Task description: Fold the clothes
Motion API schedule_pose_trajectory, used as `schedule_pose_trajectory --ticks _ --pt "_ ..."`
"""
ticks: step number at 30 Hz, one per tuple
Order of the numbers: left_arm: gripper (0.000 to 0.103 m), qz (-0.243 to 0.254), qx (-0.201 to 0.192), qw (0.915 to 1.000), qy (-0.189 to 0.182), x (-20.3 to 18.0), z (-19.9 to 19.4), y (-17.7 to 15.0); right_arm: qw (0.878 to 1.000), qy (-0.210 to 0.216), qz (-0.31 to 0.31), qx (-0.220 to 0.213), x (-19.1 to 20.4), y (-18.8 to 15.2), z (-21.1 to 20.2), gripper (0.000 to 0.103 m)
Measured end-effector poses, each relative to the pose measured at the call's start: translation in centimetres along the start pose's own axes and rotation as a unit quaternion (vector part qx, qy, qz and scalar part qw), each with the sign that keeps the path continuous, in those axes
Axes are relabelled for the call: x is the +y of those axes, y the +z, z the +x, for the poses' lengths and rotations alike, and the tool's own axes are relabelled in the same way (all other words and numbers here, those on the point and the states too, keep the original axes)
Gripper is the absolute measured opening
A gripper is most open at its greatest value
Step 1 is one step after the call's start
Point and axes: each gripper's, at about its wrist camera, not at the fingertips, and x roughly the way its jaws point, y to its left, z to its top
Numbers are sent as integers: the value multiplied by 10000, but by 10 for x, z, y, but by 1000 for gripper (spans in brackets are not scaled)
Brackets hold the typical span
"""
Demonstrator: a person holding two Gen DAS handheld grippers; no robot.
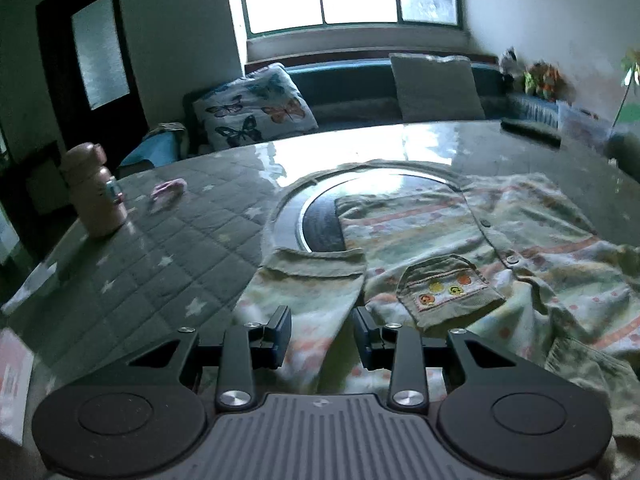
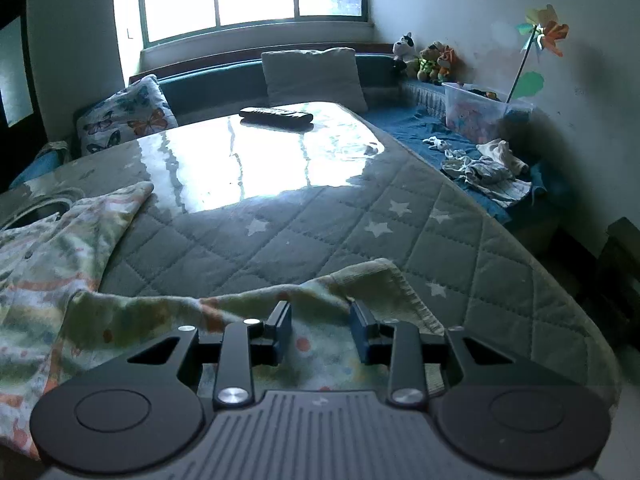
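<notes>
A pale green child's shirt (image 1: 460,232) with orange stripes, dots, buttons and a chest pocket (image 1: 448,288) lies spread on the quilted table. My left gripper (image 1: 322,322) is open just above its left sleeve (image 1: 308,284), whose cuff points away from me. My right gripper (image 2: 320,320) is open over the right sleeve (image 2: 320,292), which stretches toward the table's right side. The shirt body (image 2: 52,248) lies at the left of the right wrist view. Neither gripper holds cloth.
The table has a grey star-quilted cover (image 2: 320,220) and a round inset (image 1: 320,216) under the shirt. A pink bottle (image 1: 96,196) and a small pink item (image 1: 168,192) sit left. A remote (image 2: 276,114) lies far. A sofa (image 2: 440,128) with cushions, clothes and a bin runs behind.
</notes>
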Motion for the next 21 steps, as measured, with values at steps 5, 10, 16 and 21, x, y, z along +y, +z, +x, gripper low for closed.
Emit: schedule_pose_trajectory --ticks 5,10,16,21 --pt "36 156 176 9997 -109 -13 37 20 10000 -32 -55 -7 5 1 3 39" --pt "37 141 336 9991 -203 -20 69 32 10000 -58 -49 -14 7 2 4 40" --pt "34 53 589 9981 -194 -22 99 35 10000 -50 -56 -23 8 3 5 46" --pt "10 -127 561 9982 -156 -9 103 34 10000 -46 -81 -32 8 3 5 48"
